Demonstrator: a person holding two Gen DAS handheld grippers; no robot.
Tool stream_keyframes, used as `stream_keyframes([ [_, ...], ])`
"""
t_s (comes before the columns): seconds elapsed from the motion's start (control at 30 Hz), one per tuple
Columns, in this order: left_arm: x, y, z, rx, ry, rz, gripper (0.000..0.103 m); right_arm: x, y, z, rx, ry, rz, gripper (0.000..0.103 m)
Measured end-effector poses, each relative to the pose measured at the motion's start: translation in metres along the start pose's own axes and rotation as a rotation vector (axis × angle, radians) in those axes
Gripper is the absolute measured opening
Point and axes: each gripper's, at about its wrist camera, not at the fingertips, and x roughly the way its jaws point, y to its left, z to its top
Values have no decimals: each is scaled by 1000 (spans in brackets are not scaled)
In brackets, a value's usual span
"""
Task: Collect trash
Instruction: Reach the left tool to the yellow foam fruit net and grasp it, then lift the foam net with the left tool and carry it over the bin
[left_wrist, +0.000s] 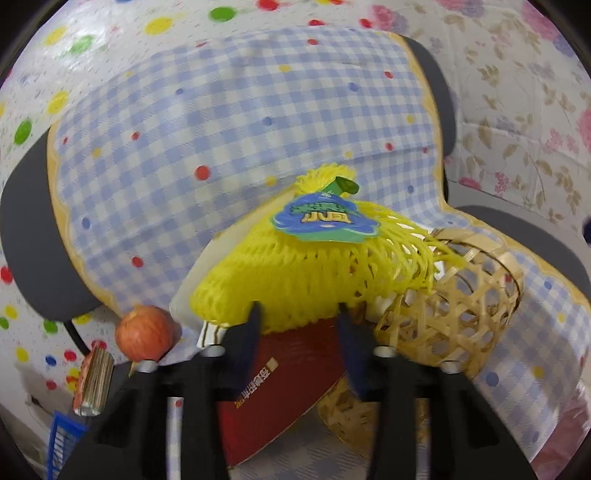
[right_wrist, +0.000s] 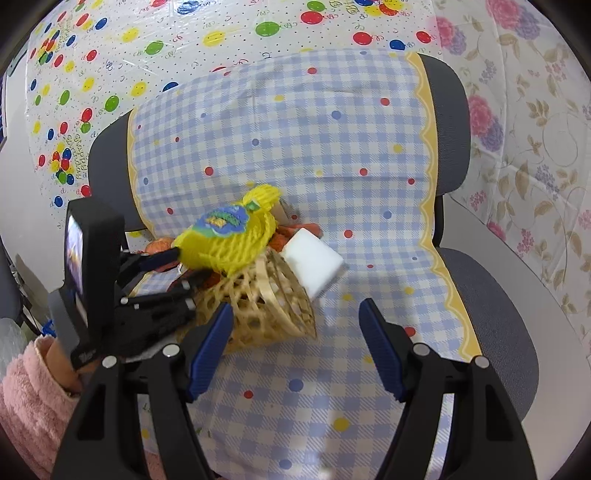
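The left gripper (left_wrist: 297, 317) clamps the near end of a yellow foam net (left_wrist: 295, 269), held above a tipped woven basket (left_wrist: 454, 306) on the checked chair cover (left_wrist: 221, 147). The right gripper (right_wrist: 295, 325) stands wide apart, empty, just beside the basket.

1. The right gripper (right_wrist: 295, 334) is held with its blue-padded jaws spread wide; nothing is seen between them.
2. A chair (right_wrist: 491, 295) is draped with a blue-checked cloth (right_wrist: 295, 147).
3. A woven basket (right_wrist: 266, 302) is tipped on its side on the cloth.
4. A yellow foam net (right_wrist: 229, 240) is clamped by the left gripper (right_wrist: 184, 258), above the basket.
5. A white block (right_wrist: 314, 258) is positioned just beside the basket.
6. A pink sleeve (right_wrist: 29, 398) is visible at lower left.
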Motion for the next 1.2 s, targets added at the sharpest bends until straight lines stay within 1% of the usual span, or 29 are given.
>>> stream_keyframes([
  [0.03, -3, 5, 1, -26, -3, -18, 19, -4, 0, -1, 0, -4, -2, 70],
  [0.07, -8, 11, 2, -52, -9, -34, 16, -6, 0, -1, 1, -6, -3, 70],
  [0.13, -25, 23, 4, -92, -36, -28, 11, -11, 0, -2, 5, -13, -3, 70],
  [0.27, -73, 51, 7, -187, -107, -53, 10, -22, 3, -4, 6, -32, 4, 70],
  [0.4, -120, 69, 1, -241, -165, -69, 10, -29, 6, -9, 8, -43, 9, 70],
  [0.47, -138, 74, -5, -257, -181, -71, 10, -30, 7, -13, 15, -35, 16, 70],
  [0.53, -152, 76, -15, -272, -174, -53, 11, -31, 9, -18, 17, -27, 17, 70],
  [0.7, -166, 83, -44, -324, -139, -9, 11, -29, 14, -30, 15, 8, 23, 70],
  [0.8, -169, 89, -59, -363, -130, -12, 11, -27, 25, -35, -5, 22, 36, 70],
  [0.93, -172, 101, -74, -410, -123, 7, 11, -25, 50, -33, -50, 22, 70, 70],
  [1.07, -176, 113, -86, -435, -129, 41, 11, -15, 89, -32, -111, 21, 115, 69],
  [1.2, -171, 126, -99, -459, -114, 43, 11, 8, 120, -28, -151, 33, 140, 57],
])
